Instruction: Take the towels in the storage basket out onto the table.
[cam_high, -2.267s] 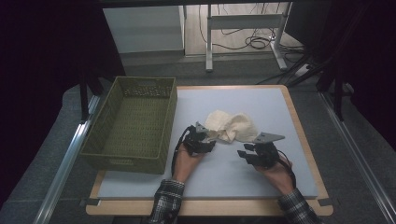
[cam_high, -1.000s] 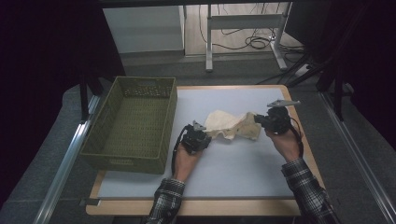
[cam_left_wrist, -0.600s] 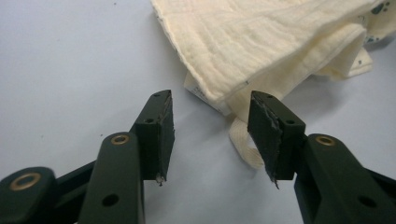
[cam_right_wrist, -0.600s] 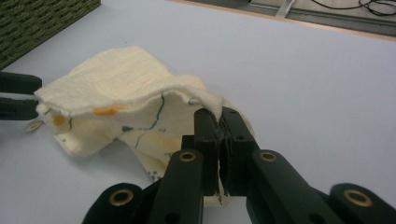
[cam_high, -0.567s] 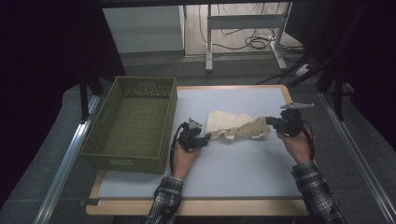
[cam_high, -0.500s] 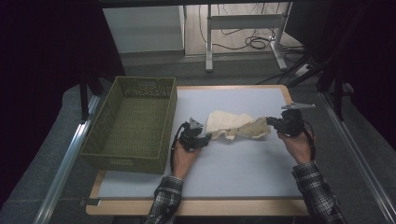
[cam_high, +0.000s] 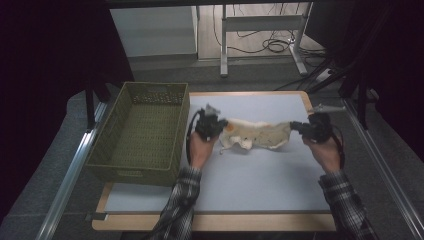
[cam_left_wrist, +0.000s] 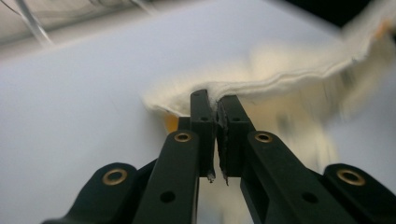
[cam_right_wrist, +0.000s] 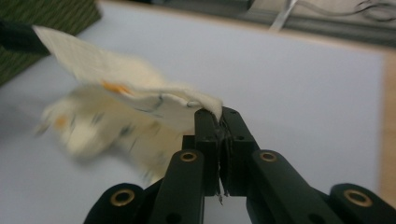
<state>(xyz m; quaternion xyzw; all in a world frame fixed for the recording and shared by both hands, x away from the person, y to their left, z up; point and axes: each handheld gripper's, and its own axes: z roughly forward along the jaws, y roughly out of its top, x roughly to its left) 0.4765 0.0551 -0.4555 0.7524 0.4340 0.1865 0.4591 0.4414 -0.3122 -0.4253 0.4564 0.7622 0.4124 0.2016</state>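
Wicker-look olive-green plastic basket (cam_high: 140, 132) sits at the left of the pale grey tabletop (cam_high: 250, 180), with nothing visible inside it. Just beside its right wall, the left gripper (cam_high: 212, 121) has its jaws pressed together on one corner of the cream-coloured cloth with small orange and dark markings (cam_high: 257, 135); the left gripper view shows the layered hem of that cloth (cam_left_wrist: 280, 70) pinched right at the jaw tips. From there the fabric runs rightward across the middle of the tabletop, sagging a little toward the surface between the hands. At its far end the right gripper (cam_high: 300, 127) is likewise clamped shut on the opposite corner, seen in the right gripper view where the cloth (cam_right_wrist: 140, 102) meets the closed tips. A couple of seconds ago the cloth lay bunched in a heap between the hands; since then the right hand has swung out toward the tabletop's right edge, drawing the heap into a long band. That suggests the spreading step is nearly done, with laying flat or folding likely next.
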